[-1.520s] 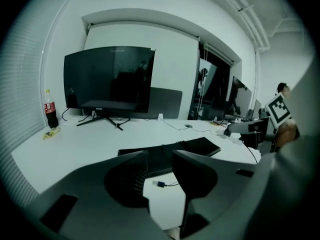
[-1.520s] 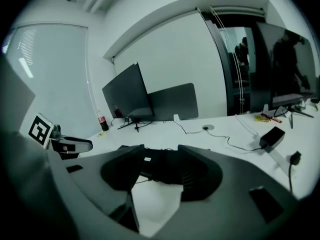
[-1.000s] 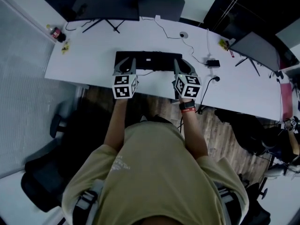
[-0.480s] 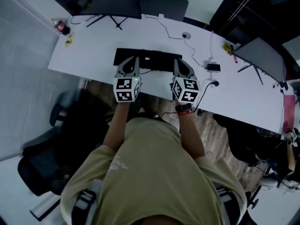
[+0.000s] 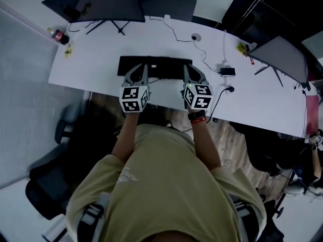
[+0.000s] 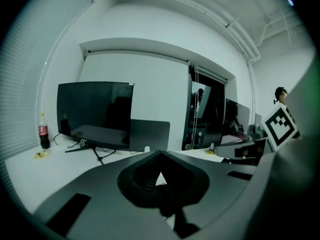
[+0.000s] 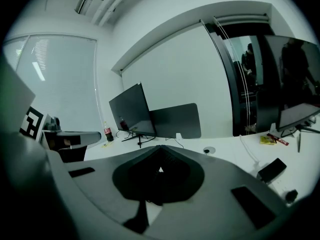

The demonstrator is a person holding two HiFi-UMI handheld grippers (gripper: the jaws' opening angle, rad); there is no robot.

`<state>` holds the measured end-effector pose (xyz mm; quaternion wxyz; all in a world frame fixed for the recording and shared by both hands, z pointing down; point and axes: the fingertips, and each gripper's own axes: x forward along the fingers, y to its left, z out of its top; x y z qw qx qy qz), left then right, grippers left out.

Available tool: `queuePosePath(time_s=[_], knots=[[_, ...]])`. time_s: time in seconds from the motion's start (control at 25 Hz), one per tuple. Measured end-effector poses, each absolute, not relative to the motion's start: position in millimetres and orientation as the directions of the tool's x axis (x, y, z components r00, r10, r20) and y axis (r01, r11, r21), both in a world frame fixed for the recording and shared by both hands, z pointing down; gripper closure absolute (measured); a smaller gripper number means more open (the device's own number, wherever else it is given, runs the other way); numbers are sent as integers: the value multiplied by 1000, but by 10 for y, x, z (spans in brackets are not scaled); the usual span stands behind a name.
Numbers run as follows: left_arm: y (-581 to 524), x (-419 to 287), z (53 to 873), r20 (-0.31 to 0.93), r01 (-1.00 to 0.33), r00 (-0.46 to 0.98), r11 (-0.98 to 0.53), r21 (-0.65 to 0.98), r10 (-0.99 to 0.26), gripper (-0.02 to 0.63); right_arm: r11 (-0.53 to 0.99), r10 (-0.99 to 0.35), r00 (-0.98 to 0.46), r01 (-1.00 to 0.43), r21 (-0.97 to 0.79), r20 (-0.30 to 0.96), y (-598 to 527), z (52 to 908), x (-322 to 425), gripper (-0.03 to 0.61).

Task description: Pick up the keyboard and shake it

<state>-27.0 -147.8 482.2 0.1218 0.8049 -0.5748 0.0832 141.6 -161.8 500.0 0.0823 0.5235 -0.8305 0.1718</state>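
Both tongs clamp the keyboard. The left gripper (image 5: 140, 68) and the right gripper (image 5: 188, 67), held by a person (image 5: 161, 185) in an olive shirt, have their jaws drawn together on the near edge of the black keyboard (image 5: 160, 64). The left one bites near the keyboard's left end, the right one near its right end. Each gripper's own view shows the jaws meeting over a dark mass, with only a sliver of light between them.

The keyboard lies lengthwise across the front of a long white desk (image 5: 96, 67), just ahead of the person. Whether it rests on the desk or hangs just clear of it cannot be told.

Behind it stands a dark monitor (image 5: 96, 1) on a splayed stand, with a dark panel (image 5: 169, 6) beside it. A red-labelled bottle (image 5: 57, 35) sits at the desk's far left corner. A second monitor (image 5: 280, 52) stands at the right end, near a small black box (image 5: 227, 71) and trailing cables (image 5: 177, 33). Black office chairs (image 5: 55, 185) flank the person on a wood floor (image 5: 242, 135).
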Motion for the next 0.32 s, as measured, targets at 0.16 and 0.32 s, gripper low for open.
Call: queuePosePath(time_s=[0.16,0.32], knots=[[-1753,-166,4690,210,-911,412,-400,96,-887,595,347,-832,-408,-912,-220,376,-1807,5340,1491,555],[-2008,-33,4790,189,-842,530,-486,236,-827,595,206,-745,-351,-930,-305,567,-1924,6329,1734,555]])
